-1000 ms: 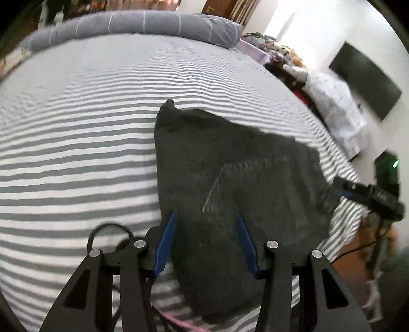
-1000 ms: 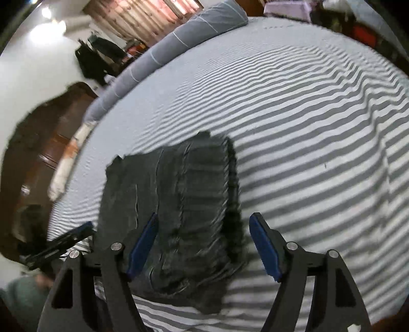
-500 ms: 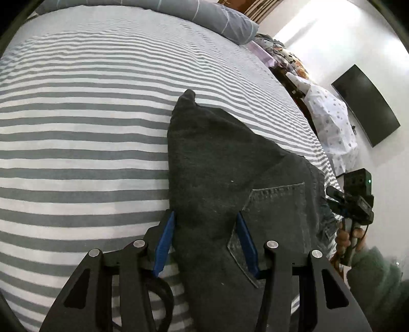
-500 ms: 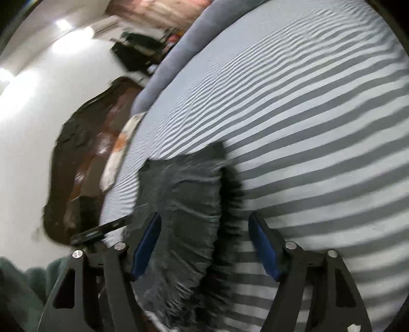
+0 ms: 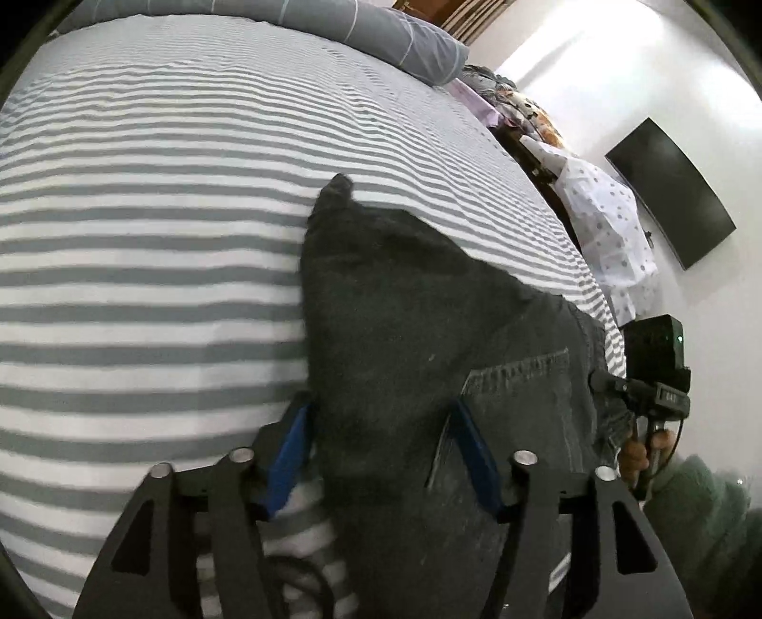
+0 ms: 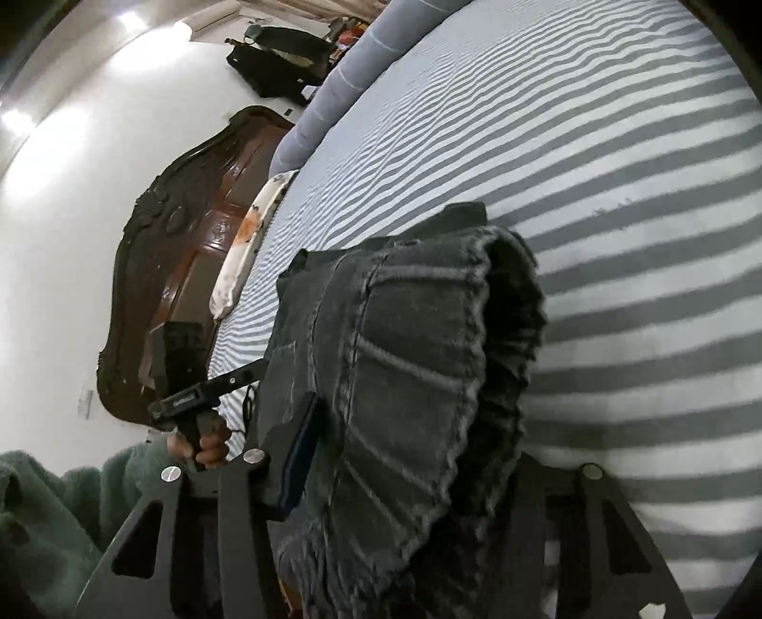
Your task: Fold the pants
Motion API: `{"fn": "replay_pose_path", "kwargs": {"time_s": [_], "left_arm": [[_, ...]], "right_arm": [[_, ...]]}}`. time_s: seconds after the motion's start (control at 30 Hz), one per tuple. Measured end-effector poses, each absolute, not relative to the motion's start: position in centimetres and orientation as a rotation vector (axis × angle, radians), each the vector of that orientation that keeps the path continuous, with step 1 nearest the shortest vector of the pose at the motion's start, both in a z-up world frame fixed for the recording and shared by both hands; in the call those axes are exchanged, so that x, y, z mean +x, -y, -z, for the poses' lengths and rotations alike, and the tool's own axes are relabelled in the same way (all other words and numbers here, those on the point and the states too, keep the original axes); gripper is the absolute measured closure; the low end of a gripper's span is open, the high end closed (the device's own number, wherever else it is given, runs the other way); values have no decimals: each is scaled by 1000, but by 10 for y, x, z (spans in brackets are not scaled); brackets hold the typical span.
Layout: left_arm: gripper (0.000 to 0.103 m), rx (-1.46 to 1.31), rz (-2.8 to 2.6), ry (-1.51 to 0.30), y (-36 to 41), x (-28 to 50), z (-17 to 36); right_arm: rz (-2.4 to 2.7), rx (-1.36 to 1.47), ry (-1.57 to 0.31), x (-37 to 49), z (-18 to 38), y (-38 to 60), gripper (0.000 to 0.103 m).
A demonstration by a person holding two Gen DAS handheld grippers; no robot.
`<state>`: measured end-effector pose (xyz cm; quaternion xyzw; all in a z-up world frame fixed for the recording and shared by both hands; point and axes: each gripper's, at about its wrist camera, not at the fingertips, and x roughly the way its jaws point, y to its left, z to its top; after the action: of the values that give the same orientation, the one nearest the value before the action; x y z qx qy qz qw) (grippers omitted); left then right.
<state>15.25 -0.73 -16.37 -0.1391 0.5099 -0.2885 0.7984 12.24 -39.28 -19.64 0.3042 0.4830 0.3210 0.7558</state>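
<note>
The dark grey denim pants (image 5: 419,333) lie folded on the striped bed (image 5: 143,238). My left gripper (image 5: 381,457) is open, its blue pads straddling the near edge of the pants beside the back pocket (image 5: 519,409). In the right wrist view the frayed hem end of the pants (image 6: 419,390) bulges up between the jaws of my right gripper (image 6: 405,457). Its left blue pad (image 6: 300,457) shows beside the cloth; the right finger is hidden behind the fabric. The right gripper (image 5: 657,381) shows in the left view, the left gripper (image 6: 190,381) in the right view.
A grey pillow (image 5: 371,33) lies at the head of the bed. A wall TV (image 5: 671,190) and a spotted cloth pile (image 5: 605,224) stand right of the bed. A dark wooden headboard (image 6: 181,266) and a patterned pillow (image 6: 252,238) are at left in the right wrist view.
Both grippers have dropped lower and closer to the pants. The hem end now rises between the right gripper's fingers; the right view has tilted towards the headboard.
</note>
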Motion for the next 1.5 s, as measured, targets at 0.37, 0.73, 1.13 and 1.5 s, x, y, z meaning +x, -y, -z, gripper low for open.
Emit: {"fn": "replay_pose_path", "kwargs": {"time_s": [0.37,0.73,1.13,1.5], "left_arm": [[86,-271,491,-1111,23,159,139],[88,-335,427,-968,-63,165,51],[87,-246,246,-1021,-164,239,66],[72,-96,107,-994,-164,238,126]], "right_arm": [[-491,741,-1021,98,151,373,79],[-544,659,-978,145,63,271,81],[-590,660,-1082,242,110,155,81],[-420,297,-1070,246,143,151,44]]}}
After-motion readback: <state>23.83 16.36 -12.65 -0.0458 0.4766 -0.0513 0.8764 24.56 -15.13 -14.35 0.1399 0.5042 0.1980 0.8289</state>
